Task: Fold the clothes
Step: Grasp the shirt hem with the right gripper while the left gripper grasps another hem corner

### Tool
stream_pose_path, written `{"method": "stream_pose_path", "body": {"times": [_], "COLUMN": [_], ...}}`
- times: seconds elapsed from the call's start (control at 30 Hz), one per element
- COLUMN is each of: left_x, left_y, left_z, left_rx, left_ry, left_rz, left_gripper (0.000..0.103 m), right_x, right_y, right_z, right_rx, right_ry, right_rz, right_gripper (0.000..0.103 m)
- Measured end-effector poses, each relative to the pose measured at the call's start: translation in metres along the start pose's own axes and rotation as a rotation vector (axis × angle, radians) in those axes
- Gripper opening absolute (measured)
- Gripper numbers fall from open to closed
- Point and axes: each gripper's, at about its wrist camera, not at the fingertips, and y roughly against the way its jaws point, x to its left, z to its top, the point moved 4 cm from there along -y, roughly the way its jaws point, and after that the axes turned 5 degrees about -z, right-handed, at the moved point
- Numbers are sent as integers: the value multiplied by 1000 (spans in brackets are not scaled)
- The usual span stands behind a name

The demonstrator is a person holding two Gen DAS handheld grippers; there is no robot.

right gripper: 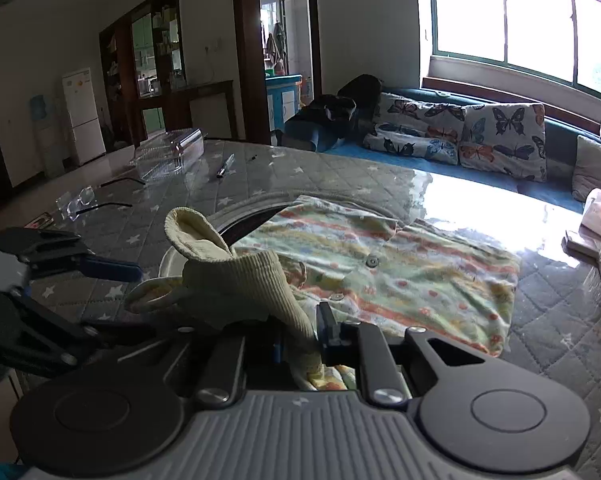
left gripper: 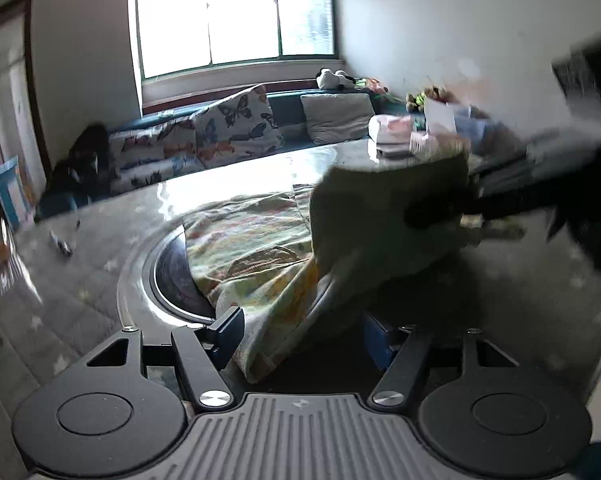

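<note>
Garment (right gripper: pixel 400 276) lies mid-table (right gripper: pixel 260 168), its ribbed cuff (right gripper: pixel 240 284) pinched in right gripper (right gripper: pixel 300 344), left gripper (left gripper: pixel 300 328) spread wide around a near fold; carry cuff level across, keeping cloth taut.

No readable text, label, brand name, number or sign is being shown in either view. A small pale emblem (right gripper: pixel 299 402) is being seen on the grey ribbed gripper body, but it is too small for any letters to be made out.
</note>
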Motion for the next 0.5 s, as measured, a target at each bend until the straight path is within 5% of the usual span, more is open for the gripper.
{"method": "stream_pose_path", "body": {"times": [0.03, 0.17, 0.23, 0.5], "left_x": [0, 3, 1, -6], "left_y": [-3, -6, 1, 31], "left_z": [-2, -6, -6, -5], "left_rx": [1, -6, -17, -60], "left_ry": [-25, -72, -68, -53], "left_rz": [12, 27, 14, -38], "left_gripper": [63, 23, 13, 7], "right_x": [-1, -3, -4, 2], "right_y": [1, 3, 5, 37], "right_z": [1, -1, -3, -18], "right_rx": [-3, -9, -14, -52], "right_ry": [0, -9, -11, 1], "right_rz": [-3, -10, -11, 19], "right_gripper": [15, 15, 14, 8]}}
